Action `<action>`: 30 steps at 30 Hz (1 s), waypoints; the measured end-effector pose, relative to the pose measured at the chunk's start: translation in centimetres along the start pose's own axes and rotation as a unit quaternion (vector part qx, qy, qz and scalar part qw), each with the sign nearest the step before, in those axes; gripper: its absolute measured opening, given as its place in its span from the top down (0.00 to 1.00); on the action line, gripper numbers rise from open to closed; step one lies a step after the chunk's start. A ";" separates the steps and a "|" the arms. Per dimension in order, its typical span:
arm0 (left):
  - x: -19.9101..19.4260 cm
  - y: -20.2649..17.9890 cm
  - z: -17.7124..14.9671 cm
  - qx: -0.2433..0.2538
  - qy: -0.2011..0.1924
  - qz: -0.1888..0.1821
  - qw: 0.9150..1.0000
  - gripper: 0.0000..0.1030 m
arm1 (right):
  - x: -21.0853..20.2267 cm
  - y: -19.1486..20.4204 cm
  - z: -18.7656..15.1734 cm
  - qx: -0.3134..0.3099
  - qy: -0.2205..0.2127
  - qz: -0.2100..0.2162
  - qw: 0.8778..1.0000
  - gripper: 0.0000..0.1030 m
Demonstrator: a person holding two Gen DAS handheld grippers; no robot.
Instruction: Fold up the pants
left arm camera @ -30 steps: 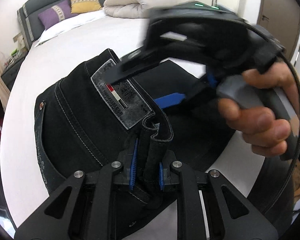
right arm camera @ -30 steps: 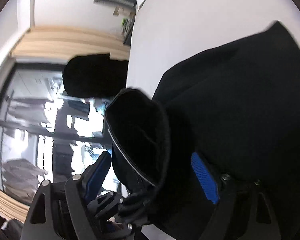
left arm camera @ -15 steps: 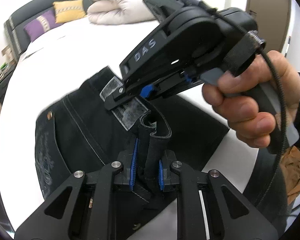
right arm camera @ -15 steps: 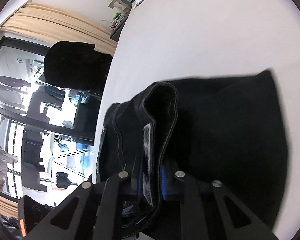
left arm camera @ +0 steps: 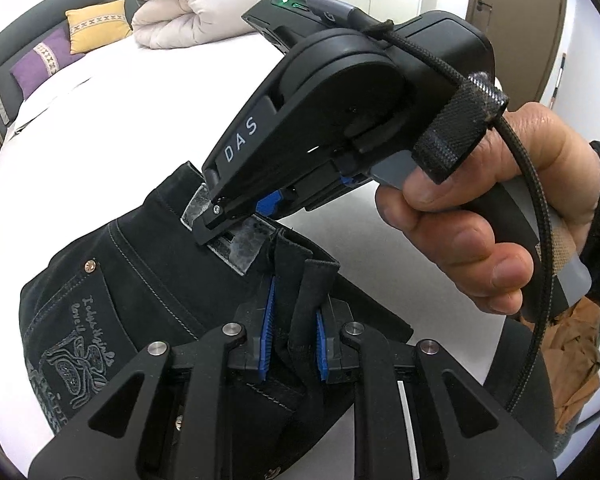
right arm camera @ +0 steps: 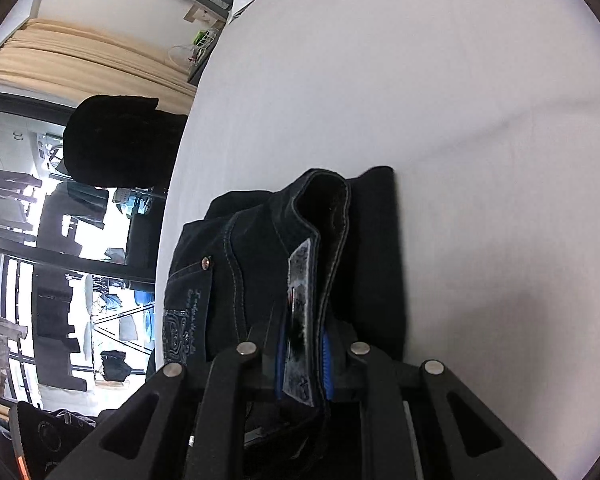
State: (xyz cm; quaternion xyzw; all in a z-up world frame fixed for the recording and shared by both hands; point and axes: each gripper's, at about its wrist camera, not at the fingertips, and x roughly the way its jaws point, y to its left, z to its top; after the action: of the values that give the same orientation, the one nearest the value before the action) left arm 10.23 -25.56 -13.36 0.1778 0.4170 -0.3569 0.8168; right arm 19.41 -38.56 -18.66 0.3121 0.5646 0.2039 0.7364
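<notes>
Black jeans (left arm camera: pixel 140 264) lie bunched on the white bed (left arm camera: pixel 112 120), back pocket and embroidered design facing up. At the bottom of the left wrist view, my left gripper (left arm camera: pixel 292 320) is shut on an upright fold of the waistband. A hand (left arm camera: pixel 480 220) holds my right gripper (left arm camera: pixel 220 224), which reaches in from the right with its tip on the grey leather patch (left arm camera: pixel 240 240). In the right wrist view the right gripper (right arm camera: pixel 304 356) is shut on the waistband at that patch (right arm camera: pixel 300 280). There the jeans (right arm camera: pixel 240 248) stand up in a fold.
A rolled white duvet (left arm camera: pixel 188 8), a yellow cushion (left arm camera: pixel 96 24) and a purple cushion (left arm camera: pixel 40 64) sit at the bed's head. The bed sheet (right arm camera: pixel 420 80) stretches bare beyond the jeans. A black chair back (right arm camera: pixel 116 140) and windows lie past the bed's left edge.
My right gripper has gone from open around the fabric to shut on the waistband at the patch. Both grippers have shifted across the bed, and the jeans have drawn together between them.
</notes>
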 end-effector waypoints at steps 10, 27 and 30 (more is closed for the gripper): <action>0.3 1.4 -2.3 0.013 0.006 -0.012 1.000 0.84 | -0.3 -1.7 -2.6 0.036 -0.034 0.014 0.999 0.82; -6.5 10.0 -2.6 -0.071 0.014 0.039 0.997 0.36 | -5.8 1.3 -5.3 0.048 -0.117 -0.009 0.992 0.85; -6.8 10.9 -3.2 -0.080 0.020 0.055 0.995 0.36 | -5.1 2.3 -5.3 0.043 -0.114 -0.008 0.993 0.85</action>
State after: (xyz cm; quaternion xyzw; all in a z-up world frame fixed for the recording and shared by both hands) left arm 13.74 -13.26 -9.84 0.1417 0.4505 -0.2736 0.8379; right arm 13.02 -38.99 -14.34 0.3601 0.4878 0.1369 0.7834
